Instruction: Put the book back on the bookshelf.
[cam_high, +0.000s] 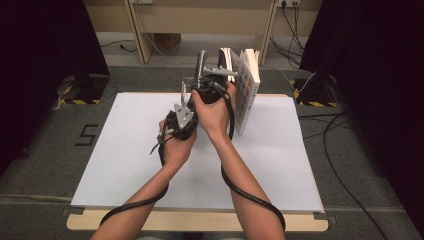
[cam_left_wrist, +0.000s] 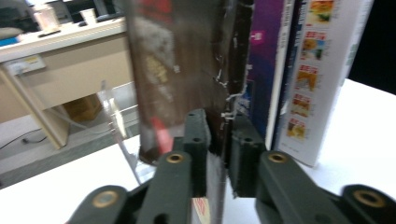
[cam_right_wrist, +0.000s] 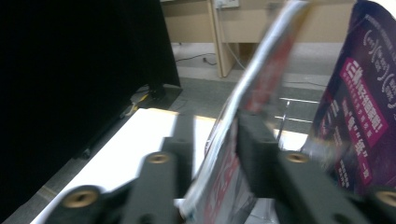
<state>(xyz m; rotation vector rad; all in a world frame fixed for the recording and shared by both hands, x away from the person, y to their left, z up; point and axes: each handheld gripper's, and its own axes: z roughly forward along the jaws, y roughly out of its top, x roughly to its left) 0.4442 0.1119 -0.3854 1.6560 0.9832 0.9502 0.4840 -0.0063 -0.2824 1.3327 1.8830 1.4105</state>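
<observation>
Roughly upright on the table, long axis standing top to bottom: dark book, directly on the open side of the purple book and leaning slightly away from it at the top. Not yet flush against that purple cover.

Clamped low down by the left gripper, jaws drawn close on the thin lower edge, pads pressing from both faces. Straddled higher up by the right gripper, jaws standing apart with the pages running up between them; one pad seemingly clear of the paper, though too blurred to rule out a light touch on the other. So, by judgement, carried by the left alone and merely bracketed by the right.

Straight ahead of both pairs of jaws, then, with the purple book just beyond on the far side. Next move likely a sideways press toward that purple book, turning on keeping the tall axis vertical while closing the gap. Left hand better placed for it, already holding.

On the other side of the purple book and touching it: white book with small food pictures. Opposite, past the dark book from the purple one: clear bookend, standing apart.
</observation>
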